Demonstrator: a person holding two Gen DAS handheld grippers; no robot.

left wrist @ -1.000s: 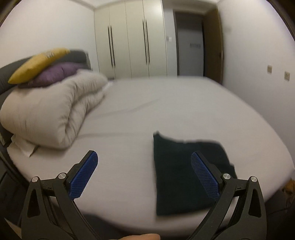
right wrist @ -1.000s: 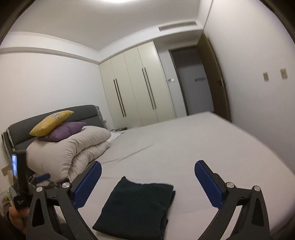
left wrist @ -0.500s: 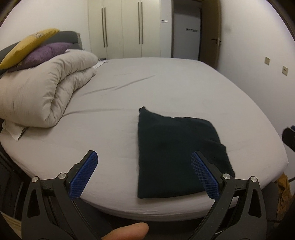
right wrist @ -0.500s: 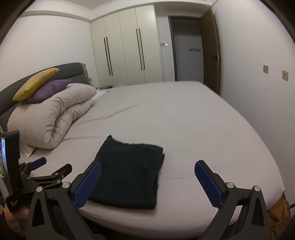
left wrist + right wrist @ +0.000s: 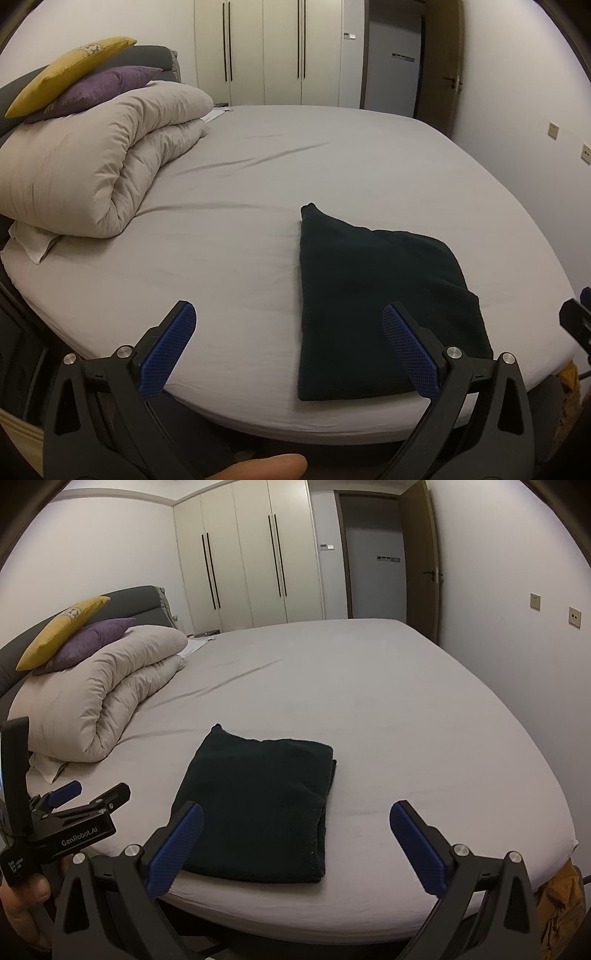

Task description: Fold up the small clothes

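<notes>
A dark green garment (image 5: 373, 306) lies folded into a flat rectangle near the front edge of the grey bed (image 5: 258, 192). In the right wrist view the same garment (image 5: 258, 805) sits just ahead of the left blue pad. My left gripper (image 5: 288, 343) hangs open above the bed's front edge, empty, its right finger over the garment's near corner. My right gripper (image 5: 295, 842) is open too and holds nothing. The left gripper (image 5: 81, 797) shows at the lower left of the right wrist view, held by a hand.
A rolled beige duvet (image 5: 96, 170) with a purple cushion (image 5: 99, 88) and a yellow cushion (image 5: 70, 66) lies at the bed's left. Wardrobe doors (image 5: 243, 557) and a doorway (image 5: 373, 557) stand behind. Orange cloth (image 5: 557, 897) hangs below the bed's right corner.
Both grippers tilted down and drew closer to the bed, so the garment now sits larger and nearer in both views. Both jaws stayed open.
</notes>
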